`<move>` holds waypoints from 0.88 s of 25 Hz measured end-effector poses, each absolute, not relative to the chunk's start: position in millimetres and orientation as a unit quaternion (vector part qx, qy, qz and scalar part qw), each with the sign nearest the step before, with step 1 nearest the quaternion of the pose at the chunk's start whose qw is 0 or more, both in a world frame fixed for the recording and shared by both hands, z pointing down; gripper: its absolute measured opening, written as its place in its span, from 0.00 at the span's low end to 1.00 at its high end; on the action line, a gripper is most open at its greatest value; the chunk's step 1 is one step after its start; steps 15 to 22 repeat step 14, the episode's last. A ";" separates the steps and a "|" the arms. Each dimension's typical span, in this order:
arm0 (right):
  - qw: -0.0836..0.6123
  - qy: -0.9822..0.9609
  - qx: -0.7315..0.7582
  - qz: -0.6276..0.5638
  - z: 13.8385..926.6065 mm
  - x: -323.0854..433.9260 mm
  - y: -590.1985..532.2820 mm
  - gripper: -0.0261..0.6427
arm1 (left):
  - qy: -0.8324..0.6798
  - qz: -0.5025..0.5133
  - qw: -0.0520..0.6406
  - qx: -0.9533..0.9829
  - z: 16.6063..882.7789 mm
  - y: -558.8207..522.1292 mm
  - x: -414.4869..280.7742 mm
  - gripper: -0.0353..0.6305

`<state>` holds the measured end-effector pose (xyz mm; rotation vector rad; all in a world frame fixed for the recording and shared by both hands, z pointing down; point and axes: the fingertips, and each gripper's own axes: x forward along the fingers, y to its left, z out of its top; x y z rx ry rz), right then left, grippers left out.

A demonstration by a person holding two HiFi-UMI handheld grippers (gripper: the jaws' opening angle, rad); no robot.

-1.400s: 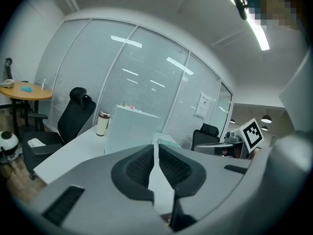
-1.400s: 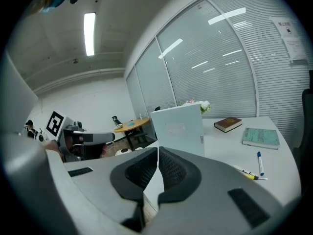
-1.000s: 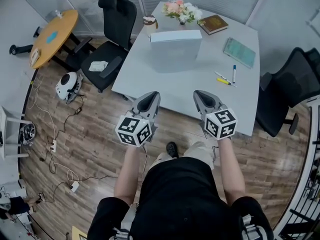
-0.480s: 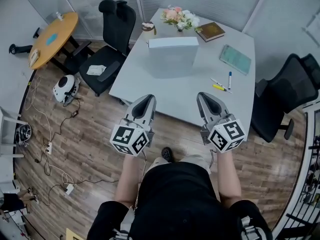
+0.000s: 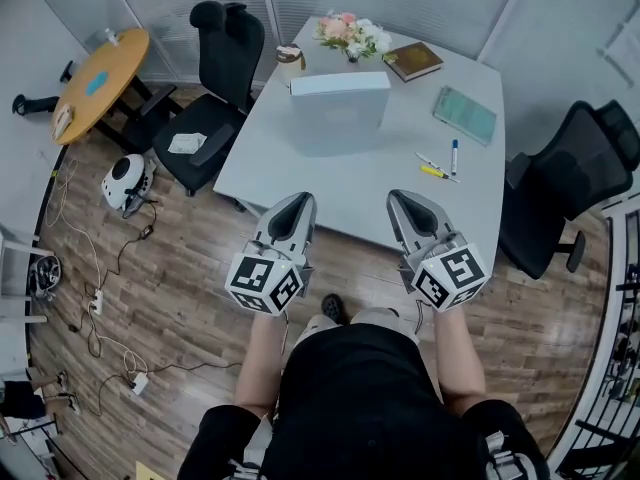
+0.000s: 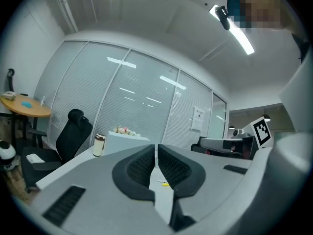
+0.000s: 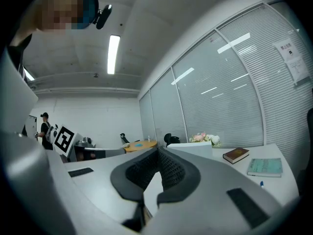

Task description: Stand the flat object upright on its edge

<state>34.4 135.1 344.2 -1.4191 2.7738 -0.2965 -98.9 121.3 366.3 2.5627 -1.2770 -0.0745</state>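
Observation:
A teal book (image 5: 465, 114) lies flat on the right side of the grey table (image 5: 300, 178), and it also shows in the right gripper view as the teal book (image 7: 265, 167). A brown book (image 5: 413, 60) lies flat at the far right corner; the brown book (image 7: 236, 154) sits left of the teal one there. My left gripper (image 5: 299, 202) and right gripper (image 5: 401, 199) hover side by side over the table's near edge, well short of both books. The left gripper (image 6: 156, 149) and the right gripper (image 7: 157, 152) are shut with nothing between the jaws.
A white box (image 5: 338, 103) stands mid-table in front of flowers (image 5: 352, 33) and a cup (image 5: 289, 60). Pens (image 5: 440, 168) lie near the right edge. Black chairs (image 5: 215, 88) (image 5: 565, 183) flank the table. A round orange table (image 5: 95, 78) and floor cables (image 5: 100, 298) are at left.
Both grippers stay shut and side by side at the near table edge. The view has shifted a little, so the table sits slightly higher in the picture.

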 end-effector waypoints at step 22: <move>-0.013 0.895 -0.440 -0.076 343.7 20.0 140.0 0.06 | -0.445 -0.021 0.146 0.884 369.7 121.7 -105.6 0.11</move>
